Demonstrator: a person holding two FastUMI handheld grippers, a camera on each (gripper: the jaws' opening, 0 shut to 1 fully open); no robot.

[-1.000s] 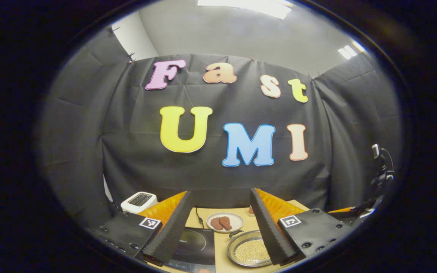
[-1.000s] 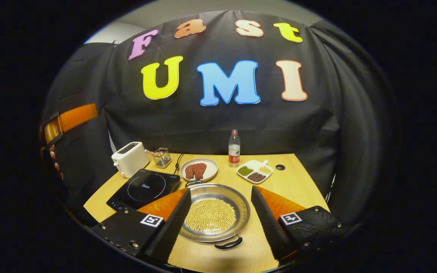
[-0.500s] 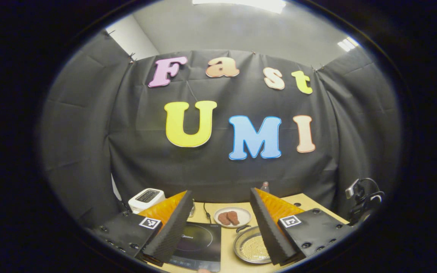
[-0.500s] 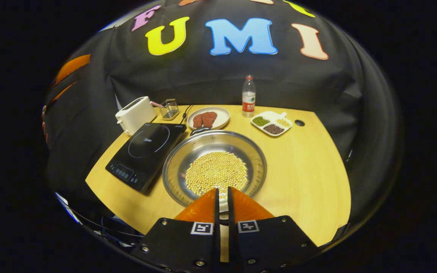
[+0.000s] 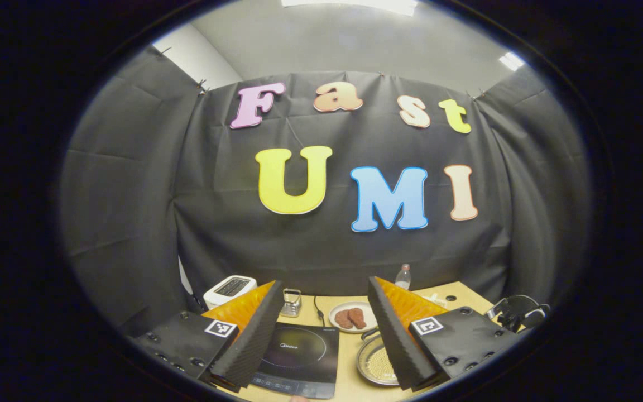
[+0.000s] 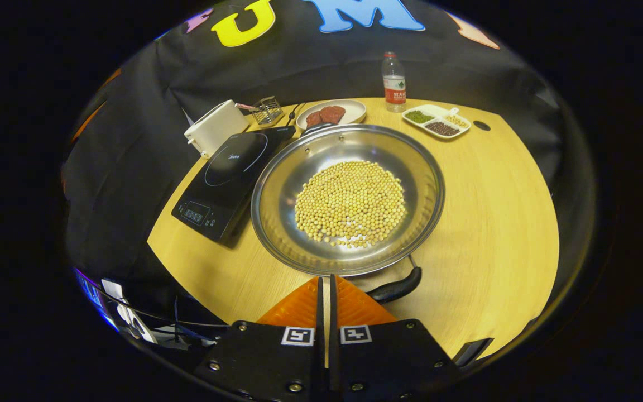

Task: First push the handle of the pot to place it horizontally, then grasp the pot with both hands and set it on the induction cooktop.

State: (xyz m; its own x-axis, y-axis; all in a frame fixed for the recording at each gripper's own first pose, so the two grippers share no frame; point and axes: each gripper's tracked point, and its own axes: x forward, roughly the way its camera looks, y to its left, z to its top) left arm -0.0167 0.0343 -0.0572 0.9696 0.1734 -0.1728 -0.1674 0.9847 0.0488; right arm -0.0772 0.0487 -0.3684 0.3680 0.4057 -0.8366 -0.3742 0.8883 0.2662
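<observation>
Fingers of right gripper (image 6: 325, 282) pressed together at bottom centre of the right gripper view, only a thin slit between them, nothing clamped; tips sit just at the near rim of the pot (image 6: 348, 198), next to its near black handle (image 6: 397, 288), which lies just right of the tips. Whether the tips touch rim or handle, cannot tell. Pot is a wide shallow steel pan with a layer of soybeans (image 6: 350, 202), sitting on the wooden table (image 6: 494, 212) at frame centre, not on the induction cooktop (image 6: 229, 178), which lies just left of it with the pot rim overlapping its right edge in the frame. Far handle at the upper rim, partly hidden.

Left gripper (image 5: 324, 329) fingers wide apart at the bottom of the left gripper view, holding nothing, raised above the table. Between them: cooktop (image 5: 302, 357) lower centre, pot (image 5: 376, 365) lower right, partly behind the right finger.

Upper part of right gripper view: white toaster (image 6: 215, 127), wire basket (image 6: 267, 109), plate with meat (image 6: 331, 113), water bottle (image 6: 393, 82), divided dish of beans (image 6: 436, 121).
</observation>
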